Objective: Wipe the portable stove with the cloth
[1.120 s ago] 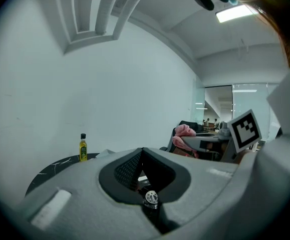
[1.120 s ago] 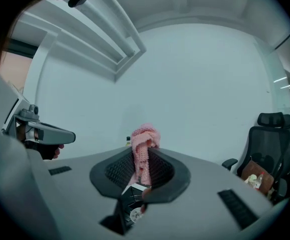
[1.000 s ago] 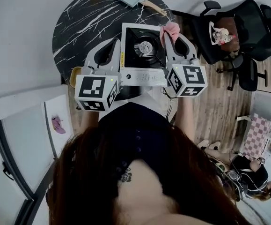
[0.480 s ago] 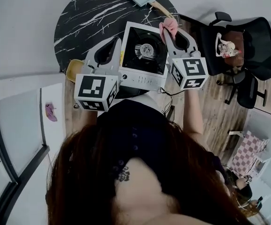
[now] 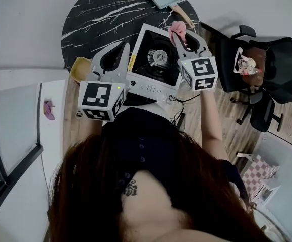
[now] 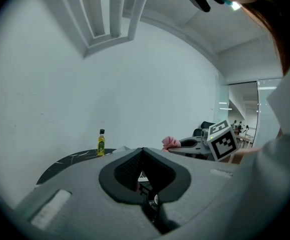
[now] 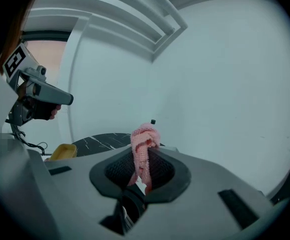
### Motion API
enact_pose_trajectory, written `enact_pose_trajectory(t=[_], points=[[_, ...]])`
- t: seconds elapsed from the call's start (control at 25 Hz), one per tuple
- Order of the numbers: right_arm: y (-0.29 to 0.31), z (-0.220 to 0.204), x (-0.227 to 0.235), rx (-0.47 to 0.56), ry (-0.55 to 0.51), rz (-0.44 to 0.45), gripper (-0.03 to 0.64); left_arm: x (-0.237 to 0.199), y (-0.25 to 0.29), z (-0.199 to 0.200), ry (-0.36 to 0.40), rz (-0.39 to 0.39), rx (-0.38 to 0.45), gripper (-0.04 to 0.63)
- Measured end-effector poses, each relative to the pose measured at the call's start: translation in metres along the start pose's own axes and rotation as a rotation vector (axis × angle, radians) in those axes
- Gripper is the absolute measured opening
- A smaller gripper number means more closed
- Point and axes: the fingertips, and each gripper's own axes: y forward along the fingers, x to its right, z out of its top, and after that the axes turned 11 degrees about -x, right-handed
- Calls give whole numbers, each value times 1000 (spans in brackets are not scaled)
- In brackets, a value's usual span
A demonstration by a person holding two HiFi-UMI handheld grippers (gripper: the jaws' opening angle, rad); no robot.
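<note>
- Little has shifted since a second ago. The head view has swung, yet both grippers keep their places on either side of the portable stove [image 5: 156, 59], and the cloth [image 5: 177, 30] stays at its far right corner.
- Just left of the left gripper's [image 5: 124, 47] fingers we see a yellow dish [image 5: 77, 68] at the edge of the dark marbled surface [image 5: 95, 19].
- We find the left gripper [image 6: 142, 151] with its fingers clenched tip to tip and nothing between them, lying along the stove's left side.
- Ahead of those fingers and slightly left, a small bottle [image 6: 100, 143] stands upright on the surface.
- Between the two pairs of fingers lies the stove, its round burner bare and its control panel towards us.
- We see the right gripper [image 5: 180, 33] grasping the pink cloth [image 7: 145, 139], which is bunched and pokes out above the fingertips of the right gripper [image 7: 147, 153]. We cannot tell whether it touches the stove.
- Right of those fingers and well apart, a black office chair [image 5: 267, 59] stands on the wooden floor.
</note>
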Motion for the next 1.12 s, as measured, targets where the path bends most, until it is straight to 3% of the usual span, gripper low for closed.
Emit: enact_pose_trajectory(t=[0.48, 1.12], points=[[59, -12, 4, -15, -143, 79, 66, -10, 1, -3, -12, 65, -10, 11], [117, -34, -7, -18, -313, 191, 64, -12, 15, -10, -38, 81, -42, 11]])
